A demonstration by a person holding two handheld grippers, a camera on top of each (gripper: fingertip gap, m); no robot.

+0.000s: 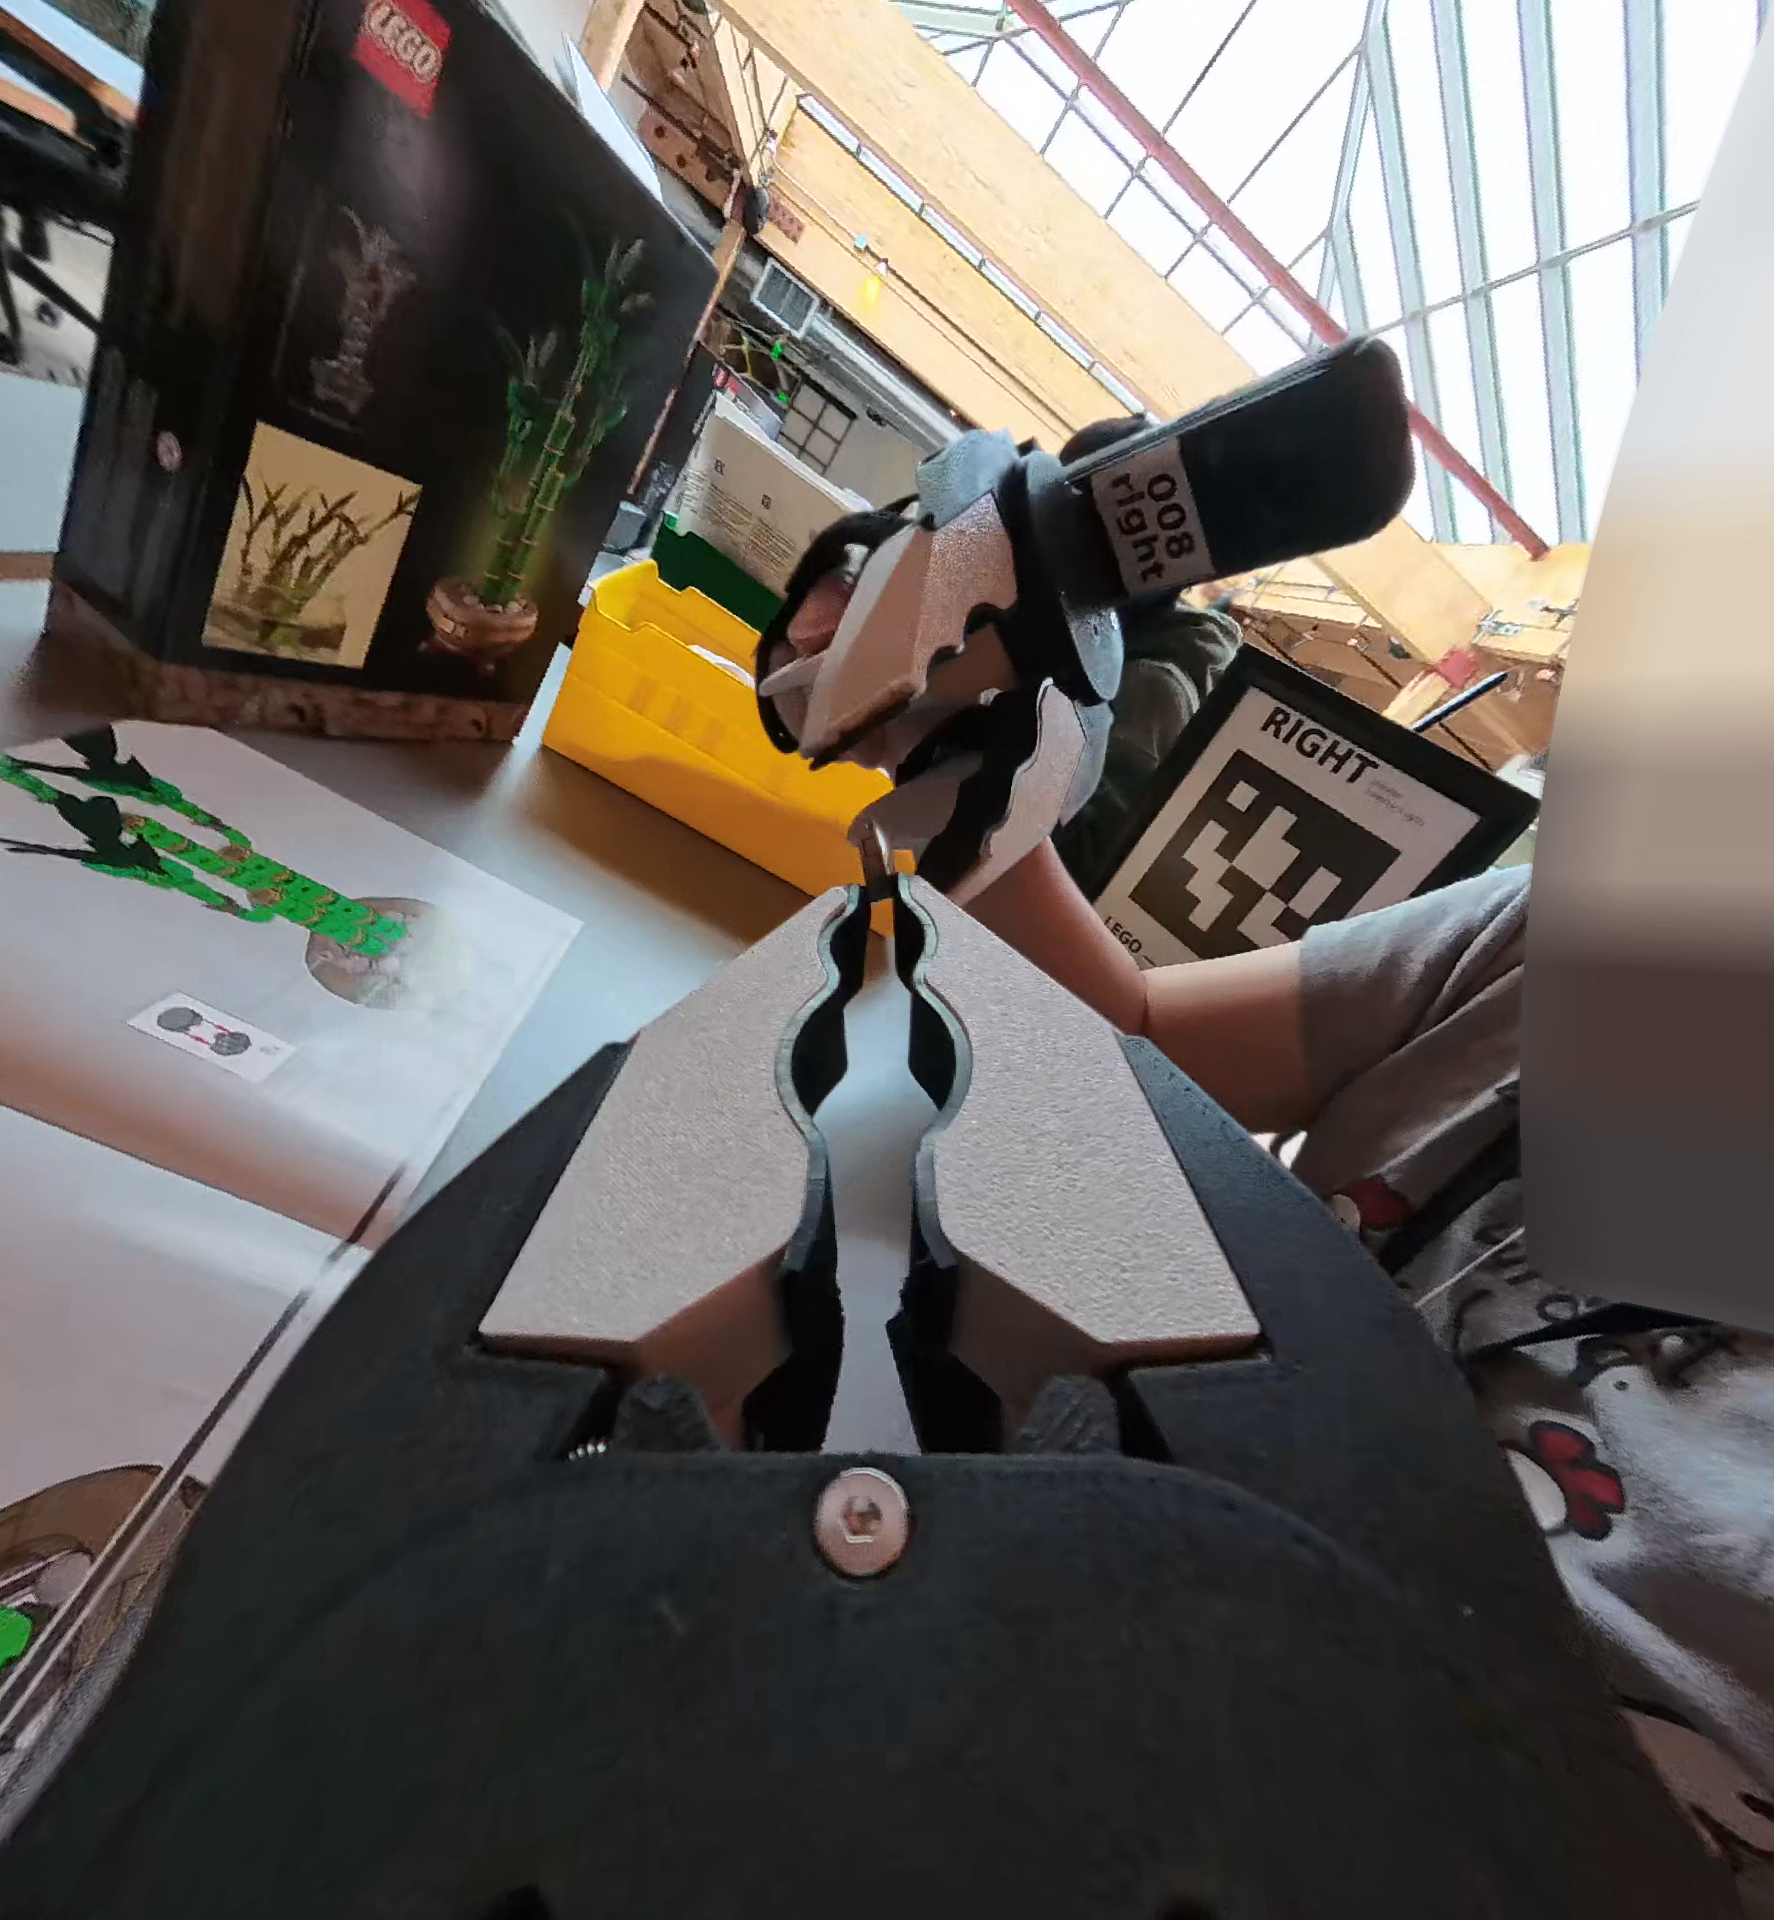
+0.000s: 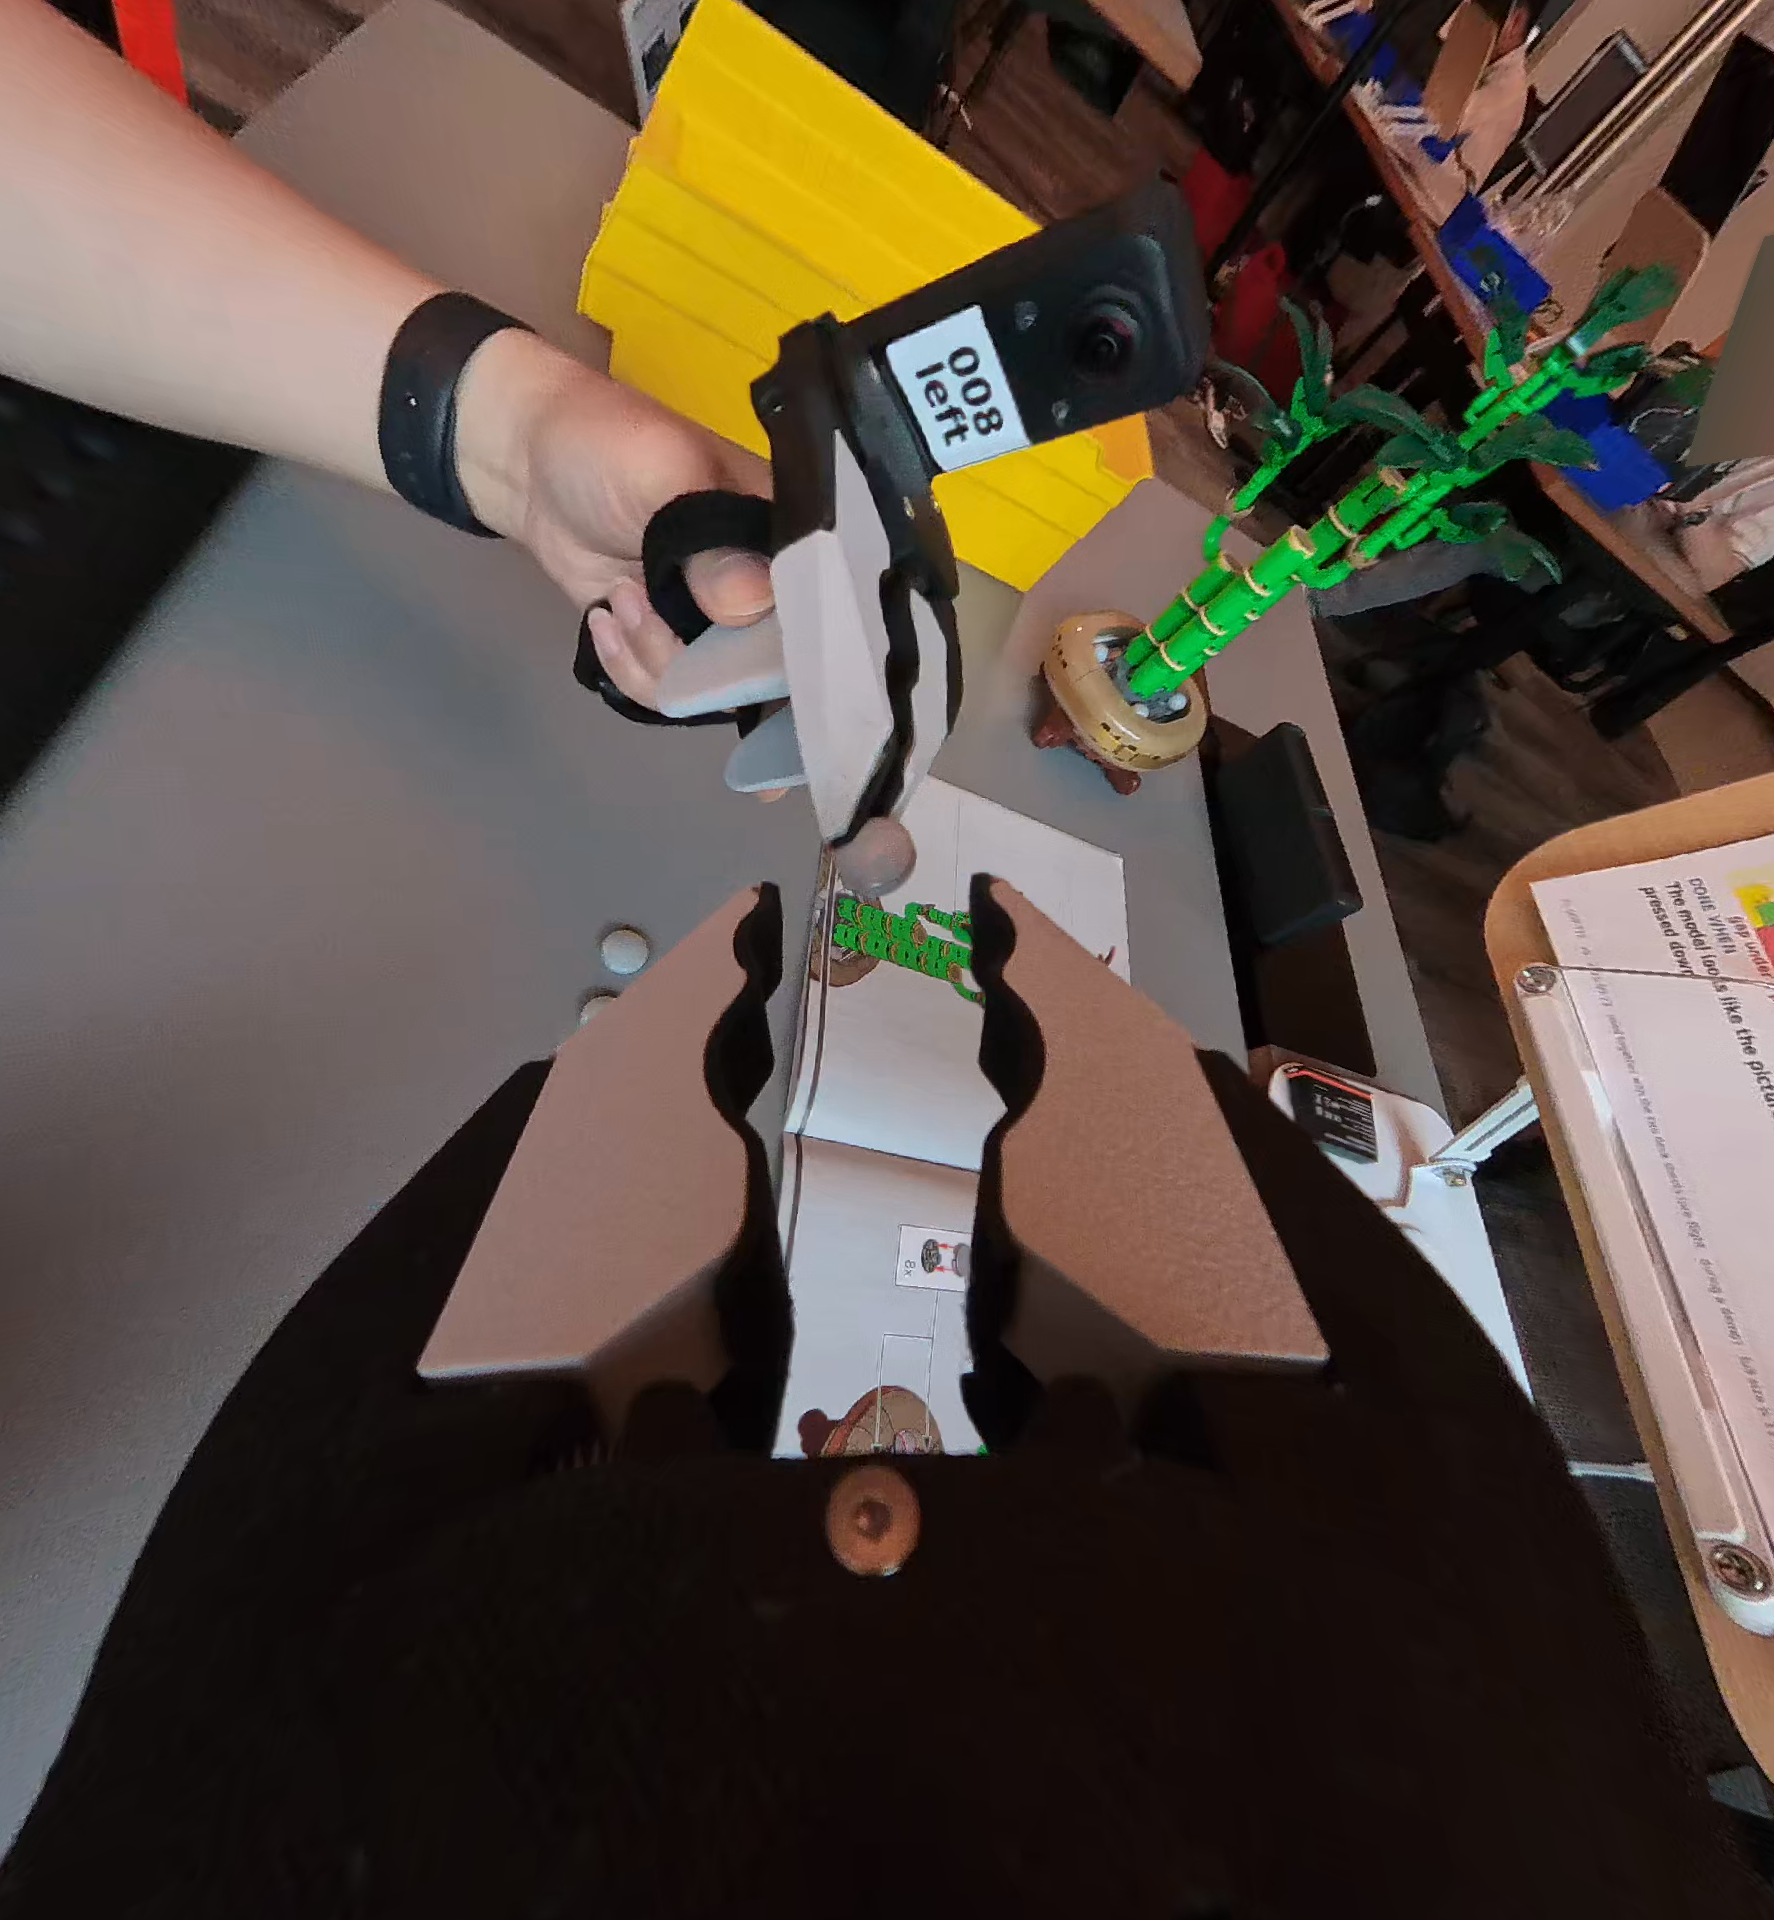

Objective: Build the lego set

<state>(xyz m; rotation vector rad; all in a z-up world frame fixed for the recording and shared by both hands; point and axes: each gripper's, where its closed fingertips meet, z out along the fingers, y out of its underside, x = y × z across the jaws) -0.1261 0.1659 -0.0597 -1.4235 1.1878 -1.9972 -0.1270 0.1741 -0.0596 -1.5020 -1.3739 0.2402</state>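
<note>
Grip status: the left gripper [image 1: 878, 891] is clenched on a small grey rounded Lego piece [image 2: 881, 854], pinched at the very tips of its jaws and held in the air above the open white instruction booklet [image 2: 893, 1091]. We see the right gripper [image 2: 875, 888] released, its jaws spread wide with nothing between them, its tips just below the held piece. We cannot tell whether the right gripper touches the piece. The green Lego bamboo model in a tan round pot [image 2: 1122, 686] stands upright on the grey table [image 2: 239, 935], beyond the booklet and near the table's right edge, apart from both grippers. 2 small pale round pieces [image 2: 621, 948] lie loose on the table to the left of the booklet. A yellow plastic bin [image 2: 779, 208] sits at the far side of the table, and the tall dark Lego box with bamboo artwork [image 1: 363, 364] stands upright just beside it. A black rectangular block [image 2: 1278, 831] lies to the right of the pot.
</note>
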